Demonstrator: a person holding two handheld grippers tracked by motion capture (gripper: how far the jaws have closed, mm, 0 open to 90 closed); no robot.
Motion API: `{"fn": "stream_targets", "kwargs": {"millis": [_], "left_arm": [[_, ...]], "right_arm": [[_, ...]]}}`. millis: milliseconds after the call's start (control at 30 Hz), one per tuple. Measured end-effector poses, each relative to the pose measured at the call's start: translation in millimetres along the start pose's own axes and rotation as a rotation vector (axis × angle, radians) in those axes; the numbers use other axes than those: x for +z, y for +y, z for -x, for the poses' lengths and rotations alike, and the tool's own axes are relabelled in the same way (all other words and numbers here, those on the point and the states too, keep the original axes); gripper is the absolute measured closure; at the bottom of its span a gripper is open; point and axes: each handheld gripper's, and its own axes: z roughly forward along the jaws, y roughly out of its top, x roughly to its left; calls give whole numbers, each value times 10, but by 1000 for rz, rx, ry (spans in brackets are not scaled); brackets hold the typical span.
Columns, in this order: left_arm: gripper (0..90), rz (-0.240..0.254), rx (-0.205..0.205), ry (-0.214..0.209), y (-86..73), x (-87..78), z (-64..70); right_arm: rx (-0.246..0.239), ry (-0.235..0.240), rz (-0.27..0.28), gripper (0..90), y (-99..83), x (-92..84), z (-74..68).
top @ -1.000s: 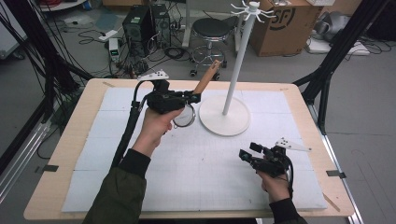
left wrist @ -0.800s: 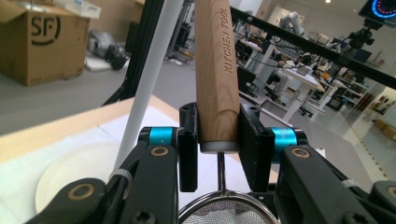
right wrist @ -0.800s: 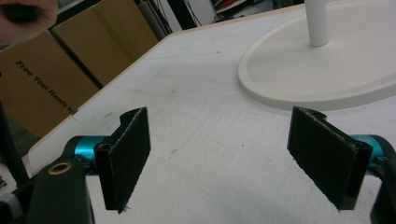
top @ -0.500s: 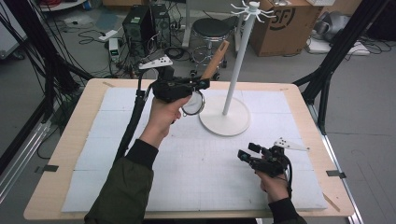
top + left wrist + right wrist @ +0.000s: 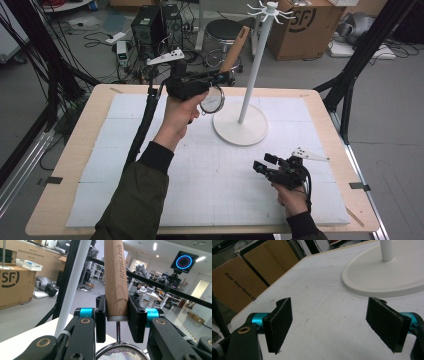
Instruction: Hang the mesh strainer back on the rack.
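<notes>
A: Wood handle, metal mesh: the strainer (image 5: 116,277) is clamped between the pads of the left gripper (image 5: 116,315), which press on the lower end of the handle just above the steel neck. The handle's long axis runs up and away from the jaws; the sieve bowl hangs below them, toward the camera.

B: And the stand (image 5: 250,75)?

A: In the left gripper view its white pole rises just to the left of the jaws, close to the handle but apart from it. In the high view the handle tip leans toward the pole, still below the hooks at the top.

B: So the coming move turns on what?

A: By my reading, on that offset: the handle's free end lies beyond the jaws, the hooks higher and to the side, so the tip must be carried up and across.

B: Which hand is nearer?

A: The left. The right gripper (image 5: 334,325) rests low over the white mat (image 5: 200,190), jaws wide apart with nothing between them, the stand's round base ahead of and to the right of its pads.
</notes>
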Motion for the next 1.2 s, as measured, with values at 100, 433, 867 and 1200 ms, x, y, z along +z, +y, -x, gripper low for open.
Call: {"fn": "stream_targets", "kwargs": {"millis": [100,433,867,1200], "left_arm": [[711,0,6,-9,51,62,34],[712,71,24,-17,144,251,70],[711,80,-3,-41,78,408,-20],[711,53,-12,-13,59,525,-73]], "right_arm": [[5,1,0,205,2,-5,0],[20,10,2,205,4,-19,11],[42,27,12,202,8,-10,60],[47,28,18,202,13,-17,65]]}}
